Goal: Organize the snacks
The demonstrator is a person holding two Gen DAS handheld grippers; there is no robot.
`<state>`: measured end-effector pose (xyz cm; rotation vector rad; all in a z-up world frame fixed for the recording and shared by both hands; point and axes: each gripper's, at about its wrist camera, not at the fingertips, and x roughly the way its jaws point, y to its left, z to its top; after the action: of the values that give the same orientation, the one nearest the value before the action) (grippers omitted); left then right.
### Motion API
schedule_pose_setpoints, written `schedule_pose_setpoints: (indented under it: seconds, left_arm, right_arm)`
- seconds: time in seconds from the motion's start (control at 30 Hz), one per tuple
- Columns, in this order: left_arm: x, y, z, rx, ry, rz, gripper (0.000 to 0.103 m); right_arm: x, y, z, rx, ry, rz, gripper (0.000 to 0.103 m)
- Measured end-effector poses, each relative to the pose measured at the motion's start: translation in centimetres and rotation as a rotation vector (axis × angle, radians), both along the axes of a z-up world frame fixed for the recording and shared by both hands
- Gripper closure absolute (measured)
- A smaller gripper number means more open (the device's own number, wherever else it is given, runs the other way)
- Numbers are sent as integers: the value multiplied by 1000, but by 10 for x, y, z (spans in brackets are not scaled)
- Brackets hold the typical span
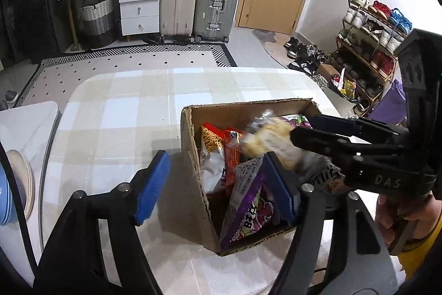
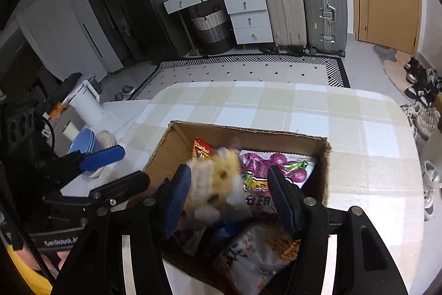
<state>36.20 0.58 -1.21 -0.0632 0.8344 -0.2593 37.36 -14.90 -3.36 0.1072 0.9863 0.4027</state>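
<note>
The right tool is hovering over the open cardboard box on the checked tabletop, and a pale yellow snack pack is blurring between its 2 blue pads. The left pad is appearing to touch it, but I cannot tell whether the pack is being gripped or is dropping. Held here, the pack would be landing on the snacks already inside: a purple grape bag and a bag of orange sticks.

The left tool is standing open and holding nothing, 1 pad outside the box wall and 1 over the contents (likely waiting to steady the box). Blue bowls are sitting aside, near the tabletop's edge.
</note>
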Motion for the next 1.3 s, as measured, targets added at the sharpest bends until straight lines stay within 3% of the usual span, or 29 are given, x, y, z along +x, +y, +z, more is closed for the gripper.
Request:
schedule_pose_setpoints:
  seconds: [0.17, 0.6, 0.9, 1.03, 1.13, 1.3]
  left_arm:
    - [-10, 1, 7, -8, -24, 20, 26]
    - [-64, -9, 38, 39, -109, 33, 25]
    - [-147, -16, 77, 69, -230, 49, 23]
    - [-186, -16, 95, 70, -277, 68, 20]
    - [-216, -14, 105, 59, -300, 76, 19]
    - [-261, -6, 113, 42, -323, 99, 17]
  right_arm:
    - [-14, -10, 9, 30, -14, 7, 44]
    - [-76, -38, 46, 110, -123, -54, 44]
    - [-147, -54, 84, 185, -224, -115, 44]
    - [-187, -58, 100, 171, -289, -145, 43]
    - [-214, -62, 106, 159, -325, -169, 33]
    - [-258, -62, 116, 130, -386, -182, 32]
